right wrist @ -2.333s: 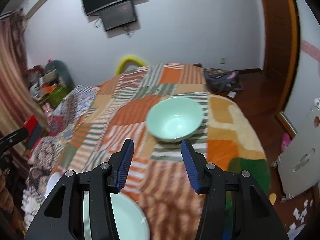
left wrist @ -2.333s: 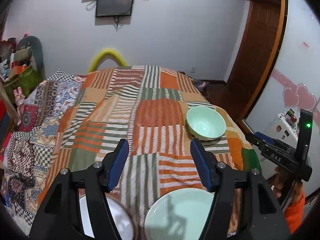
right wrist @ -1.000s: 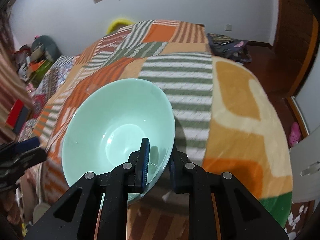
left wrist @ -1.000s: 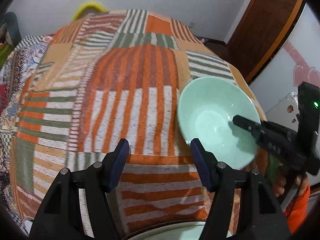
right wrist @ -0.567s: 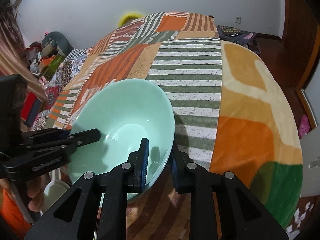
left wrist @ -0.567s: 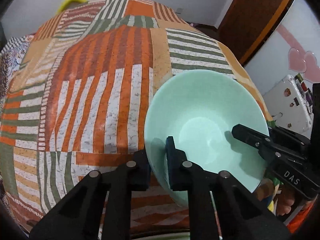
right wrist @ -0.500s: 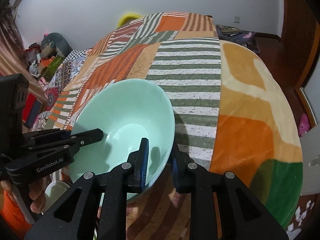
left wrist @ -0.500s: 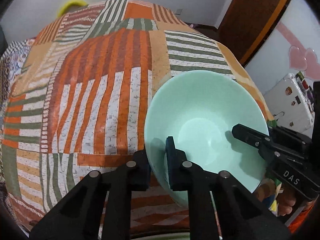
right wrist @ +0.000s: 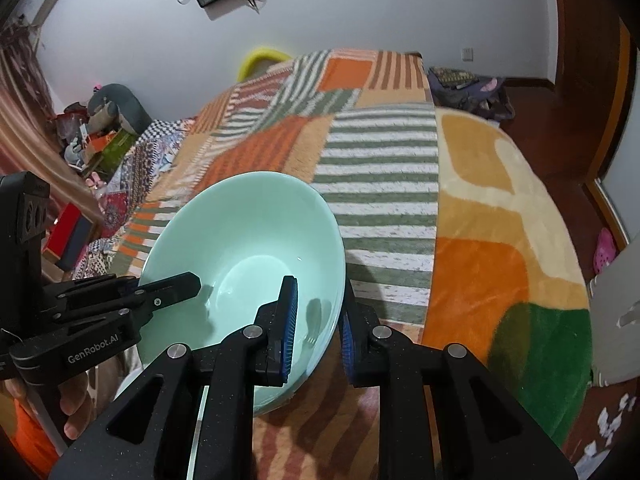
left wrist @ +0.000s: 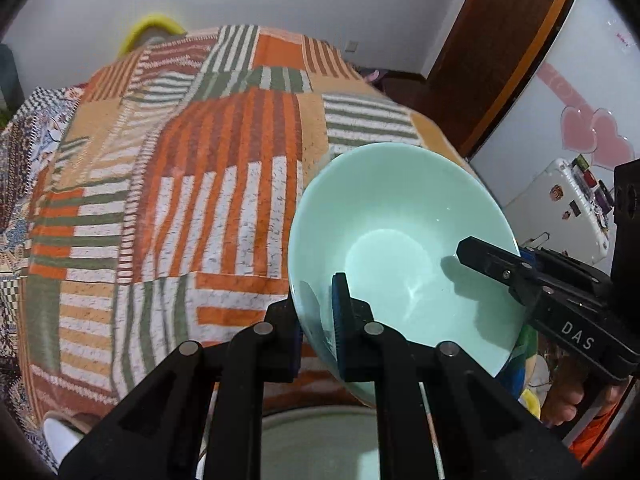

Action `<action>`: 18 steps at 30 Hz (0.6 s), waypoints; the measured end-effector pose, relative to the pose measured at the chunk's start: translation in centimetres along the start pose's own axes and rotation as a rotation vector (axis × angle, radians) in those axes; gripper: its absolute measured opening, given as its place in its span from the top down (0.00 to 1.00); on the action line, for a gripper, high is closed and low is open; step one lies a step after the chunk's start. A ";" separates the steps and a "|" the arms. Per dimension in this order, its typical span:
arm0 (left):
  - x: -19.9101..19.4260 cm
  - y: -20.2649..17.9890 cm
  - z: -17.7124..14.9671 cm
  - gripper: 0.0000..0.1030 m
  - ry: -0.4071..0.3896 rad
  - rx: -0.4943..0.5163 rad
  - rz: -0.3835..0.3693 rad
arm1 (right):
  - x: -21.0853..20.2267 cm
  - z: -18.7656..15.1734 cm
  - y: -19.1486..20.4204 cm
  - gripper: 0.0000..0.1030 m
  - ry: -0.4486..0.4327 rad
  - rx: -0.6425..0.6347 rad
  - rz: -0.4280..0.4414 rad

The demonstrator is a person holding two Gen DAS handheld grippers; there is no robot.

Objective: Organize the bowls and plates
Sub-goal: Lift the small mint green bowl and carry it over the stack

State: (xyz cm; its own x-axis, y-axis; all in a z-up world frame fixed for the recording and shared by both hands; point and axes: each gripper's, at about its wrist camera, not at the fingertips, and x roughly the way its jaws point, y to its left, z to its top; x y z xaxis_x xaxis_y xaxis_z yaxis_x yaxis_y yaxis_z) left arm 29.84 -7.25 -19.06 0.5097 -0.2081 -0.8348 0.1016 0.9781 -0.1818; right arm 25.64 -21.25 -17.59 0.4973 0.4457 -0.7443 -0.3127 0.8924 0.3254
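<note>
A mint-green bowl [left wrist: 400, 240] [right wrist: 248, 248] hangs above the striped patchwork blanket [left wrist: 180, 184] [right wrist: 380, 184], held by both grippers at once. My left gripper [left wrist: 318, 312] is shut on the bowl's near left rim, one pad inside and one outside. My right gripper [right wrist: 316, 320] is shut on the opposite rim in the same way. In the left wrist view the right gripper [left wrist: 496, 264] comes in from the right; in the right wrist view the left gripper [right wrist: 176, 284] reaches in from the left. A pale green plate [left wrist: 320, 444] lies below the bowl at the near edge.
A white dish [left wrist: 60, 436] peeks out at the blanket's near left corner. A wooden door [left wrist: 492, 52] and a white panel with pink hearts [left wrist: 592, 136] stand to the right. Clutter [right wrist: 104, 136] lines the floor on the left.
My left gripper closed on the bowl's rim, joining the right gripper's hold. Both have since lifted the bowl a little and drawn it toward the near edge.
</note>
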 end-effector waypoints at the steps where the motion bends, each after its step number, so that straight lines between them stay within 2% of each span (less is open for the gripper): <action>1: -0.5 0.0 -0.1 0.88 -0.009 0.001 0.003 | -0.3 0.0 0.2 0.83 -0.005 -0.004 0.002; 18: -9.9 2.4 -3.4 0.88 -0.136 -0.026 -0.003 | -4.0 -0.5 6.1 0.83 -0.089 -0.084 0.027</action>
State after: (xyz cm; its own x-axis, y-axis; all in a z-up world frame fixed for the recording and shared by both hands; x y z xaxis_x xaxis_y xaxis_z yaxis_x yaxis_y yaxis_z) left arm 22.17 -2.84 -12.97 0.6207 -0.2067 -0.7563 0.0820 0.9764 -0.1996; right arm 21.34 -17.58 -12.91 0.5561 0.4775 -0.6803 -0.3920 0.8724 0.2920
